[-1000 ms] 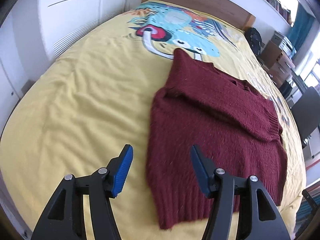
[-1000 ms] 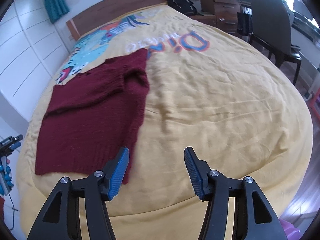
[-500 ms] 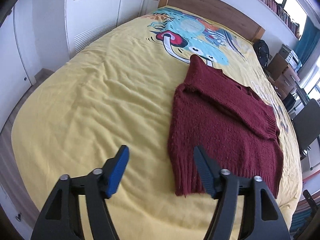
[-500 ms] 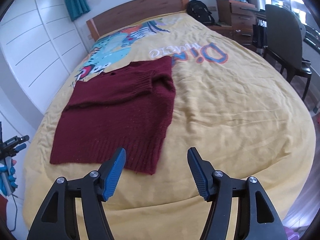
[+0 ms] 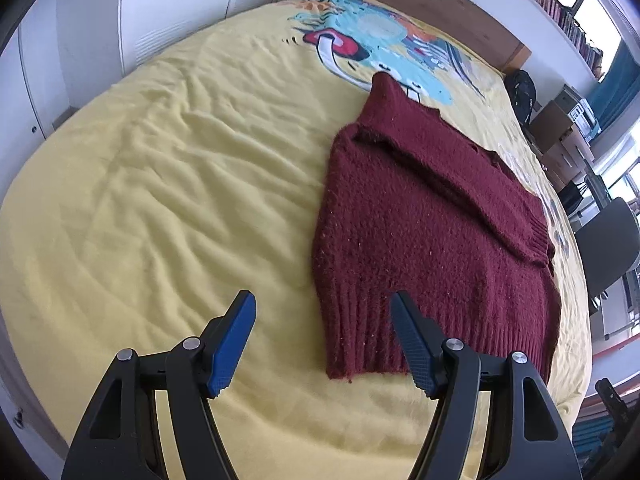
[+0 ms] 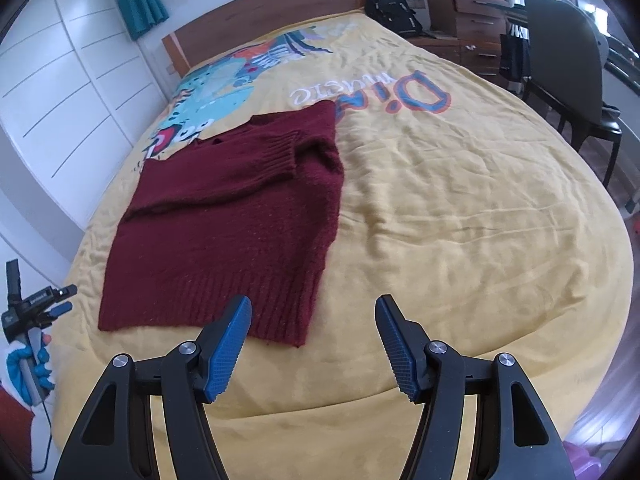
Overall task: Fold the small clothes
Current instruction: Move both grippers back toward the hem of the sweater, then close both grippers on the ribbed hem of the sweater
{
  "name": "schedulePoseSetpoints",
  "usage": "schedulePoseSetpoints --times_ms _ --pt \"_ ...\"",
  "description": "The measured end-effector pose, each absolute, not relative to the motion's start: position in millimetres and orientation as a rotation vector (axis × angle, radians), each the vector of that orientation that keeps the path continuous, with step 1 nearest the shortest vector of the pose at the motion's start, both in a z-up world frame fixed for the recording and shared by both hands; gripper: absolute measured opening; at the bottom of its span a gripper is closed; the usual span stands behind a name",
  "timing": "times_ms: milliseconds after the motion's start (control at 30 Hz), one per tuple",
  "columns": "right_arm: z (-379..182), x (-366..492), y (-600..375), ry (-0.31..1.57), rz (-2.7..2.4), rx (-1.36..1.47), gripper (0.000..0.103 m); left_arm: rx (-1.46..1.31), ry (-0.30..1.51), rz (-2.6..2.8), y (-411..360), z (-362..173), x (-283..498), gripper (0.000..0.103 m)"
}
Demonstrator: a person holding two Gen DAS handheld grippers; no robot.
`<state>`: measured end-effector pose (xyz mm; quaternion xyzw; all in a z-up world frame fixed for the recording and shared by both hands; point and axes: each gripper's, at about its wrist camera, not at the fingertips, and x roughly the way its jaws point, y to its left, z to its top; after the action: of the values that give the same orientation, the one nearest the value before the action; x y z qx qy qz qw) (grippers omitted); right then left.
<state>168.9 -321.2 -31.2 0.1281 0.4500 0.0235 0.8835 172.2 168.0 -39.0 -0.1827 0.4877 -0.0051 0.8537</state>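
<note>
Left wrist view is showing the left hand-held gripper (image 5: 323,322) hanging over the near part of a bed (image 5: 168,184), its blue fingers (image 5: 232,344) spread wide with nothing pinched between them. A sweater (image 5: 432,232), dark red knit, is lying flat on the yellow bedcover, right of the bed's middle in this view. Its ribbed hem is facing the near edge, and one sleeve is lying folded across the chest. The gripper's right finger is showing in front of the hem's left part; whether it is touching the knit cannot be told.

In the right wrist view, the right hand-held gripper (image 6: 313,326) is also standing spread and empty, hovering near the sweater's (image 6: 224,232) near right corner, with its left finger overlapping the hem in the picture. At the far left edge, a blue-gloved hand (image 6: 28,368) is holding the left hand-held gripper (image 6: 36,304). A headboard (image 6: 260,16) is closing the far end, and a chair (image 6: 568,68) is standing right of the bed (image 6: 460,208).
</note>
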Motion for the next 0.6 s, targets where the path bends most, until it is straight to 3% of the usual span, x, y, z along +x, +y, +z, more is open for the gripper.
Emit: schedulePoseSetpoints --times_ms 600 --pt "-122.3 221.2 -304.4 1.126 0.135 0.336 0.067 -0.356 1.179 0.035 151.4 -94.9 186.3 0.065"
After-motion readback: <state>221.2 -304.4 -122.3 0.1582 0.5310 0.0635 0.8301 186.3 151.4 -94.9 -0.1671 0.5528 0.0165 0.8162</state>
